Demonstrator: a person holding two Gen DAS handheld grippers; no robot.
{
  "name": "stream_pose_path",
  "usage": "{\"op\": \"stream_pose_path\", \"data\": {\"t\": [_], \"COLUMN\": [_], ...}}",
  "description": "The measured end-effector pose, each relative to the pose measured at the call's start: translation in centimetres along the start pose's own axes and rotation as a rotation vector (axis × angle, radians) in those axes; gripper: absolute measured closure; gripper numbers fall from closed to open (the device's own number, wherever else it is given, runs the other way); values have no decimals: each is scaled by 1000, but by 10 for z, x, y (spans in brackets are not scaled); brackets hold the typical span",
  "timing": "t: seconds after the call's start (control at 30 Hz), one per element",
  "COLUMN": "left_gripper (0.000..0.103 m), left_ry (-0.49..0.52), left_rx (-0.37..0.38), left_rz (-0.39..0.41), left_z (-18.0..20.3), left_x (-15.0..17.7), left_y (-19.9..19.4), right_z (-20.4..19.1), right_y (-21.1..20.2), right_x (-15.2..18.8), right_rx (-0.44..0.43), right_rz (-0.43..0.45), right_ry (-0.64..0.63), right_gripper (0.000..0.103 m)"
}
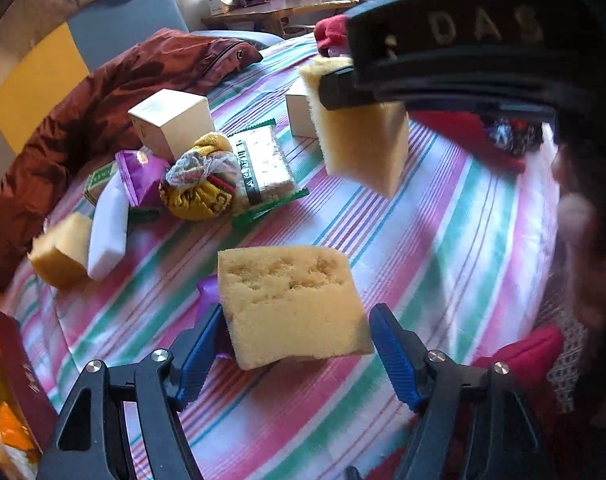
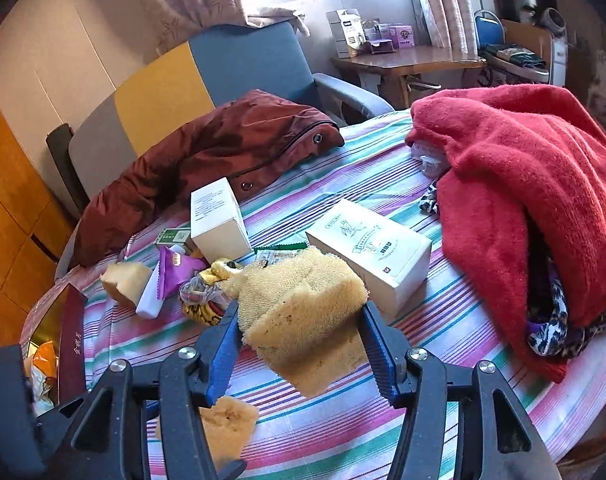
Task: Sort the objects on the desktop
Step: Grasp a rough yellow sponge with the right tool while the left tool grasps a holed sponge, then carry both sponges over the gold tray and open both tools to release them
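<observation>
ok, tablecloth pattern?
Tablecloth: stripes in pink, green, blue and white. It shows best in the right wrist view.

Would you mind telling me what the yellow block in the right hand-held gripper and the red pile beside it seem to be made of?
Yellow block: likely foam sponge, matte, with an open-pored, ragged surface that dents between the pads. Red pile: probably knitted wool or fleece, fuzzy nap and soft folds.

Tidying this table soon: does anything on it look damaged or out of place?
The yellow sponge between the left tongs is pitted, with ragged holes across its top face. The sponge squeezed in the right tongs has frayed edges. A maroon jacket and a red sweater lie heaped on the striped tablecloth.
</observation>
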State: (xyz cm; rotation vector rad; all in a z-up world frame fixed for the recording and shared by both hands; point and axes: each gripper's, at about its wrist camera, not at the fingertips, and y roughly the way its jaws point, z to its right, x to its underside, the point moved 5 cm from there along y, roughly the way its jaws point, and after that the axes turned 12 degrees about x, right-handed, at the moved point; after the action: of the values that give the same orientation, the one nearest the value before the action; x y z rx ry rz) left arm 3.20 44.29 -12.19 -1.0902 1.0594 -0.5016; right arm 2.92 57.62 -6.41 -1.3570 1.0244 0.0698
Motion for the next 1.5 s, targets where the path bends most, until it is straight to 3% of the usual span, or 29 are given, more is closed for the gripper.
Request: {"op": "stream_pose_path", "data": {"t": [0.17,0.57,0.97,1.3,1.5], "left_gripper": [42,43,43,42,42], "left_ry": [30,-114,-261,-393,-462], "left_rx": [12,120,25,-76,-125], "left_rz": [28,171,299,349,377], "left_z": [-2,-34,-92,-141,-170], "left_x": [4,19,45,88,111], "left_y": [0,-49,-112,-149,-168], "right_z": [-1,-11,-43,-61,-92], "right_y": [3,2,-3,-8,-23], "right_x": [2,4,17,27,37], "right_rx": [12,5,-34,-52,-110], "right_rz": [-11,4,13,6,8], "right_ry": [-16,-72,-194,-239,-269], "right_gripper": [45,45,45,45,45]}}
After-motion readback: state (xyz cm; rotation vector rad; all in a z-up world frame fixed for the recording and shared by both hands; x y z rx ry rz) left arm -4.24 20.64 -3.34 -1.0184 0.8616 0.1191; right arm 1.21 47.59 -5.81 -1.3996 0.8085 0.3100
